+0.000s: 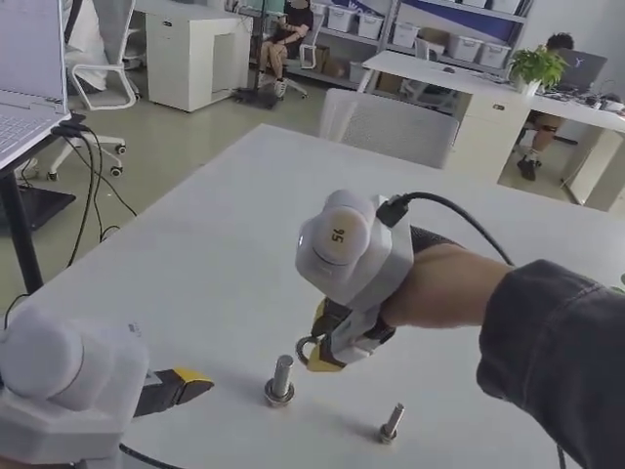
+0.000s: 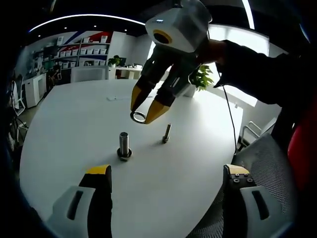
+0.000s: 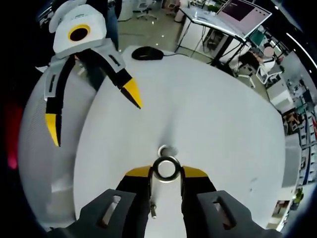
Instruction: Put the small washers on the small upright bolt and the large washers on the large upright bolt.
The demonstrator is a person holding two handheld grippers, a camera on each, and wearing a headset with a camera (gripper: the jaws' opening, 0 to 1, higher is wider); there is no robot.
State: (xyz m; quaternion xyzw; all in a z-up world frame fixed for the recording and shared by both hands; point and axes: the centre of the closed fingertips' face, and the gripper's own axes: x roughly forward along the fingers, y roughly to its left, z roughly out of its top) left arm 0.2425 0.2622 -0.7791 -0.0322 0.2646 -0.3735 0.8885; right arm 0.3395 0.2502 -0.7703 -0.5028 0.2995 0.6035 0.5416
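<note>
1. Left claw (image 2: 167,172): left of the large bolt (image 1: 281,376), jaws wide apart, empty (best kept clear).
2. Right claw (image 1: 317,354): just above-right of that bolt, clamped on a washer (image 3: 155,169). Level the ring and centre its hole over the bolt top before releasing.
3. Small bolt (image 1: 392,422): farther right.

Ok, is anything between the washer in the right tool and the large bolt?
Nothing: in the left gripper view the washer held in the right tool hangs clear above the large bolt, only bare white table behind the gap.
</note>
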